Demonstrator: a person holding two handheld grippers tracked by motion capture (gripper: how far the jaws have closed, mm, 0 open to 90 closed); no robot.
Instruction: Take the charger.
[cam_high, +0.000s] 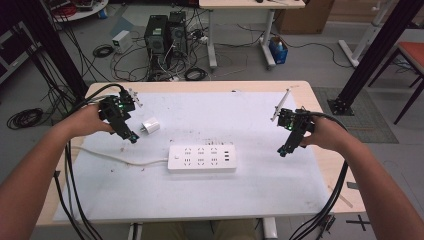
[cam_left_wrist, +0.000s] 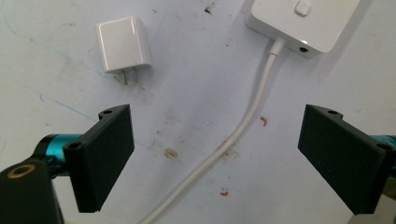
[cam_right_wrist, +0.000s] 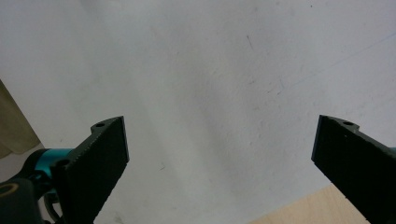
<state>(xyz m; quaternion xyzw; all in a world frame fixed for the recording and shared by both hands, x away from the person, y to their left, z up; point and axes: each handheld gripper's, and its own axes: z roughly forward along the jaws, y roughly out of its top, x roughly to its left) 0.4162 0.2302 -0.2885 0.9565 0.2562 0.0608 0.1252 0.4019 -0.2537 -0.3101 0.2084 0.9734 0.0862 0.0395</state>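
the left gripper (cam_high: 131, 136) hovers over the left of the desk (cam_high: 210, 195), jaws wide and empty. just beside it, on the side toward the middle, lies the charger (cam_high: 149, 125), a small white cube flat on the white mat. in the left gripper view the charger (cam_left_wrist: 123, 44) sits ahead of the jaws and off to the left, so it is not between them; its two prongs lie level with the mat and point back toward the gripper. in the high view its short long axis runs on a slant, body up and to the right, prongs down and to the left.

risks, as i judge them: the charger is small and smooth, so a closing jaw that lands off-centre can spin it or push it away. a grip across the prongs would probably slip, and it would leave them covered for plugging in. the cord (cam_left_wrist: 243, 126) runs up between the left jaws to the strip (cam_left_wrist: 303, 21), so a low pass could snag it and drag the strip.

the strip (cam_high: 201, 158) lies in the middle of the desk, long axis left to right, sockets up, cord end to the left. it is loose, so pressing a plug in could make it slide.

the right gripper (cam_high: 283, 149) hangs over the bare right side, well apart from the strip, jaws wide with nothing in them.
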